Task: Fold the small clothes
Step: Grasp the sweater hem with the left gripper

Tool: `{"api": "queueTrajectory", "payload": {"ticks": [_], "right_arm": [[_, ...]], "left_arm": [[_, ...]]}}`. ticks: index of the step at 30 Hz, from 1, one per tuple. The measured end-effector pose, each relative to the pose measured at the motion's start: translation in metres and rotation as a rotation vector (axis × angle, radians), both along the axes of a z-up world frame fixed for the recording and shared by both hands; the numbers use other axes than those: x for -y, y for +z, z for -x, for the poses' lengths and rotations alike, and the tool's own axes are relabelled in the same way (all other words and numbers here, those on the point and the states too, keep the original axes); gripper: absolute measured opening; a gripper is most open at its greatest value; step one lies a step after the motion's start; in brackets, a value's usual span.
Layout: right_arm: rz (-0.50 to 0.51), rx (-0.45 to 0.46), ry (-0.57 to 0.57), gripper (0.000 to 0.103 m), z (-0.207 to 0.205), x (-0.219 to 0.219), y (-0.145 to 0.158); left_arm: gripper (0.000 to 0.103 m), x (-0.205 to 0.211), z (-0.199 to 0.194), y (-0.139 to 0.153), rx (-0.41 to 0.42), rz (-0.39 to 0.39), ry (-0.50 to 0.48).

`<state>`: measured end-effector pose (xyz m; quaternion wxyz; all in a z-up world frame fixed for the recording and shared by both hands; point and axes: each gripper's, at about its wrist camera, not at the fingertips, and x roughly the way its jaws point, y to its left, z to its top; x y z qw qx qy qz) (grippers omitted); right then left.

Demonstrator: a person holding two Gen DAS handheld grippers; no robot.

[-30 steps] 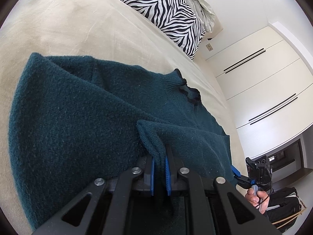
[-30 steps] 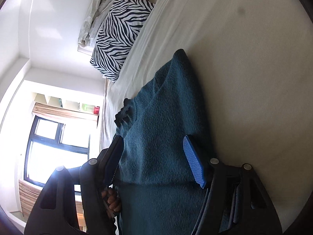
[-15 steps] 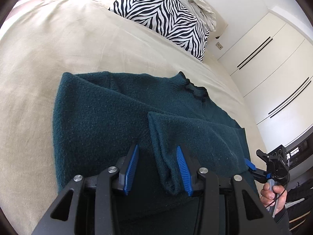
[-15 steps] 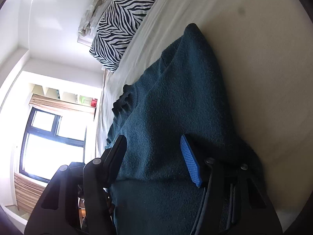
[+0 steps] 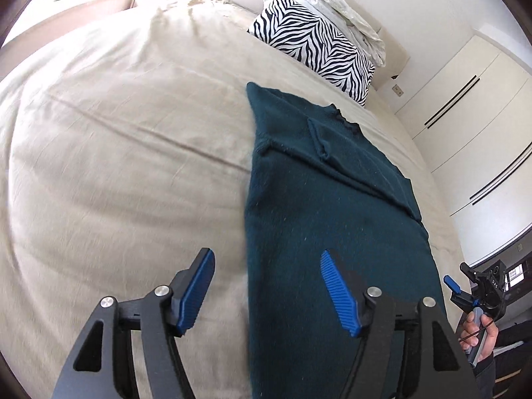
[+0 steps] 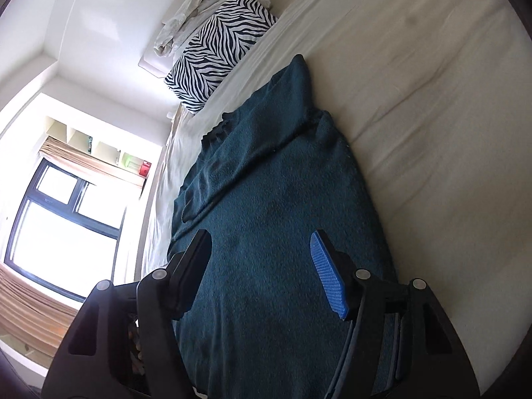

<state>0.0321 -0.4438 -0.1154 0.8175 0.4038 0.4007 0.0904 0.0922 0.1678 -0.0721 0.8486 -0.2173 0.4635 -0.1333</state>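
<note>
**Both tools clear of the sweater, fold half done**

The left tool (image 5: 266, 286) hangs over the bed with its jaws wide apart and nothing between the pads; they have just been opening, and the sleeve they pinched a second ago now lies on the sweater. Its left pad sits over bare sheet, its right pad over the knit. The right tool (image 6: 262, 266) is also parted, about half spread, empty, hovering above the cloth without pressing it. In the left view it shows small at 4 o'clock, in the person's hand (image 5: 478, 332).

The sweater (image 5: 332, 219) runs from the tools toward 12 o'clock as a long dark-teal strip on the bed (image 5: 116, 149), collar at the far end, both sides turned in. The folded-in sleeve (image 5: 319, 139) lies near the collar with a raised ridge along its edge. Past it, at 1 o'clock, the zebra pillow (image 5: 319, 53) leans at the headboard, well apart from the sweater.

What could go wrong, as I judge it:

- The knit is thick and springy; the turned-in sleeve may creep open, so the next fold would trap a lump.
- The right-hand flap in the right view (image 6: 319, 133) bunches near the shoulder. Folding hem to collar over that would give a crooked packet.
- Taking the hem with pads this wide may catch only the top layer, or the sheet with it, dragging the strip askew.
- The soft bed gives under a push, so a pinch may slip.
</note>
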Motion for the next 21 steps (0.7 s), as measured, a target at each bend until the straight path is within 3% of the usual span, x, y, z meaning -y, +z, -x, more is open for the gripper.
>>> {"api": "queueTrajectory", "payload": {"ticks": [3, 9, 12, 18, 21], "right_arm": [[0.046, -0.036, -0.007, 0.061, 0.038, -0.003, -0.004], [0.075, -0.063, -0.041, 0.061, 0.095, 0.006, -0.008], [0.085, -0.099, -0.053, 0.061, 0.114, 0.012, -0.014], [0.111, -0.11, -0.074, 0.061, 0.135, 0.018, -0.009], [0.107, -0.126, -0.104, 0.061, 0.148, 0.029, -0.007]], "left_arm": [[0.07, -0.009, 0.038, -0.013, -0.061, 0.044, -0.013], [0.069, 0.004, 0.087, -0.018, -0.098, 0.058, -0.077], [0.067, 0.012, 0.099, -0.021, -0.123, 0.076, -0.106], [0.049, 0.019, 0.109, -0.033, -0.172, 0.089, -0.128], [0.048, 0.016, 0.11, -0.034, -0.187, 0.1, -0.141]]}}
